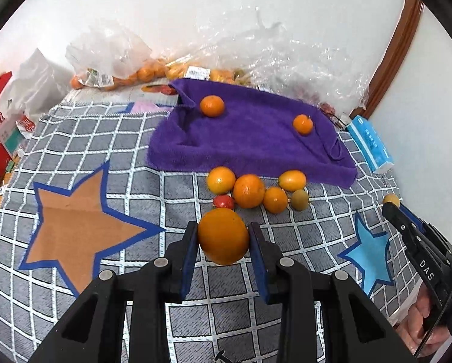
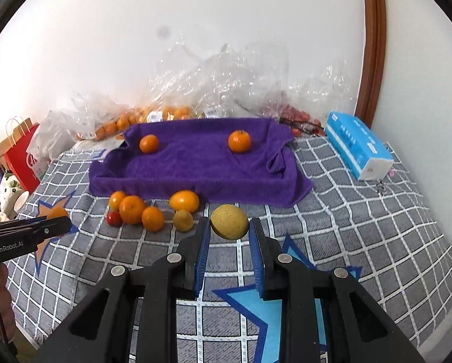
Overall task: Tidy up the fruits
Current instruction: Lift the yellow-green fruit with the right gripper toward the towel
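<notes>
Fruits are split between the two tools and the bed: the left gripper [image 1: 223, 236] is clamped on a large orange [image 1: 223, 235], and the right gripper [image 2: 229, 223] is clamped on a yellow-green fruit [image 2: 229, 222], both held above the grey checked blanket [image 1: 111, 139] with its star patches. Just beyond, on the blanket at the near edge of the purple towel [image 1: 250, 133], sits a loose cluster [image 1: 250, 191] of oranges touching one another, with a small red fruit [image 1: 223, 202] at its near left and a small greenish fruit [image 1: 300, 199] at its right. Farther off, two oranges rest well apart on the towel, one far left [image 1: 212, 106] and one right [image 1: 302, 124]. Against the wall lie clear plastic bags [image 2: 220, 84] holding more oranges, with a blue tissue pack [image 2: 359, 146] to the right
</notes>
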`<state>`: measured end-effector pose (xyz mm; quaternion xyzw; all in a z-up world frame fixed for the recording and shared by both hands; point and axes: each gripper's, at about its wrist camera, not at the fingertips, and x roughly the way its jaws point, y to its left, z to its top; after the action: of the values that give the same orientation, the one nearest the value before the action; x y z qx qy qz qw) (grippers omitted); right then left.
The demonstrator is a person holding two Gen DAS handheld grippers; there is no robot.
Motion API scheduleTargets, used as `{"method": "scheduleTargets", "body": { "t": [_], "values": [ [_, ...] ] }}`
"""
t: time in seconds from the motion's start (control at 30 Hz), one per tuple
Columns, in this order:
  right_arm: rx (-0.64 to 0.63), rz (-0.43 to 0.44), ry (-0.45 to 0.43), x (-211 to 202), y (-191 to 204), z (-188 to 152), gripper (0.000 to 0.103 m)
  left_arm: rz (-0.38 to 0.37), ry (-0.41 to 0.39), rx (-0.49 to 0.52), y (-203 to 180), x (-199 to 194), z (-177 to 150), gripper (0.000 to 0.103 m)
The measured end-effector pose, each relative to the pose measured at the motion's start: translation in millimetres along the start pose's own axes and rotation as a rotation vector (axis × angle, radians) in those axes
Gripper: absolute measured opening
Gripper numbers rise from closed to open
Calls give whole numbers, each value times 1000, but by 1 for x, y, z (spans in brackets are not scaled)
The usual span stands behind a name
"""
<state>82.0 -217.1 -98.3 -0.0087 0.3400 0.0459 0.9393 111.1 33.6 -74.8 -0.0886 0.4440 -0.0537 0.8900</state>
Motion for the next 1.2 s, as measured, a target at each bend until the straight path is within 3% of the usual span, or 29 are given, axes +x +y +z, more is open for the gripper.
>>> {"method": "scheduleTargets", "body": {
  "t": [0.7,0.9,1.2],
  "values": [
    [14,22,-28,-10,1,31,26,-20,-48,2,1,-15,26,31],
    [-23,36,-58,-13,6,32,26,9,-54,4,2,-15,39,31],
    [-69,31,-85,-12,15,39,26,-7,-83,44,-4,-19,52,31]
  ]
}}
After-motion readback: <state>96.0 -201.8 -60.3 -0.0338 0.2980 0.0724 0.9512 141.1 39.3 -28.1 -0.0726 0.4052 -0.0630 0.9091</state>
